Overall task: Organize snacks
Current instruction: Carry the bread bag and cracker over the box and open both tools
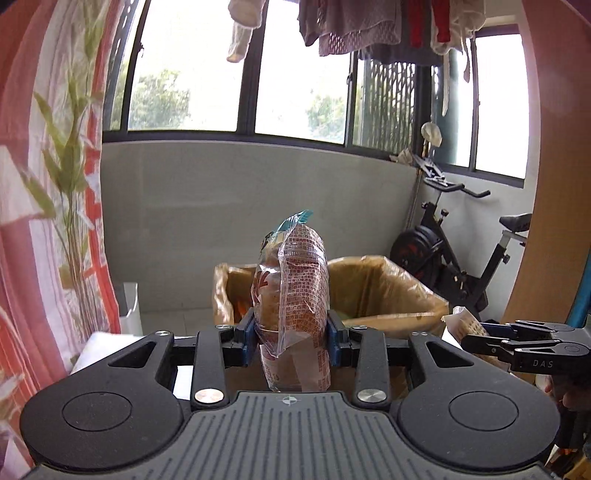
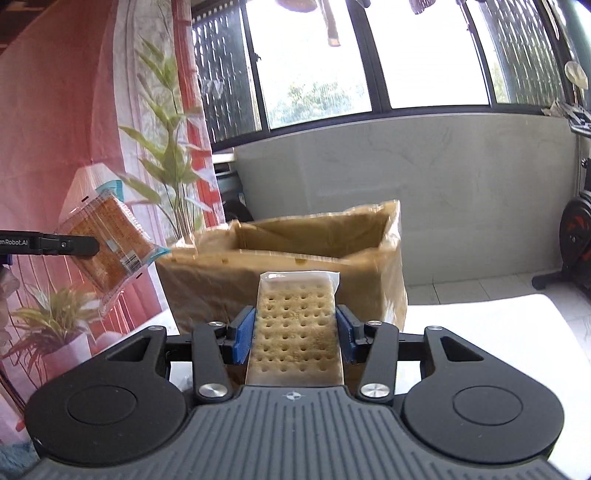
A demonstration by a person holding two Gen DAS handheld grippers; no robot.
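Balcony room, white desk (image 2: 480,317). L gripper (image 1: 291,339): fingers pinching toast pkt (image 1: 291,295). R gripper (image 2: 295,339): pinching cracker pkt (image 2: 295,332). Step: carry. Next: over lined carton (image 2: 369,258), release.

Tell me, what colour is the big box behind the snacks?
Light brown cardboard box, seen best from the right wrist.

Big window (image 1: 295,66) w/ dark frames across top of left-wrist view, trees blurred outside. Laundry (image 1: 351,26) hangs along top edge. Grey low wall (image 1: 240,206) below sill. Curtain (image 1: 55,184), red/white w/ green leaf print, fills left side. Black exercise bike (image 1: 450,251) at right, near wood panel (image 1: 554,184) at far right. Small white bin (image 1: 131,310) on floor, lower left, beside curtain. Pale tiled floor (image 2: 498,288) right-centre in right-wrist view.
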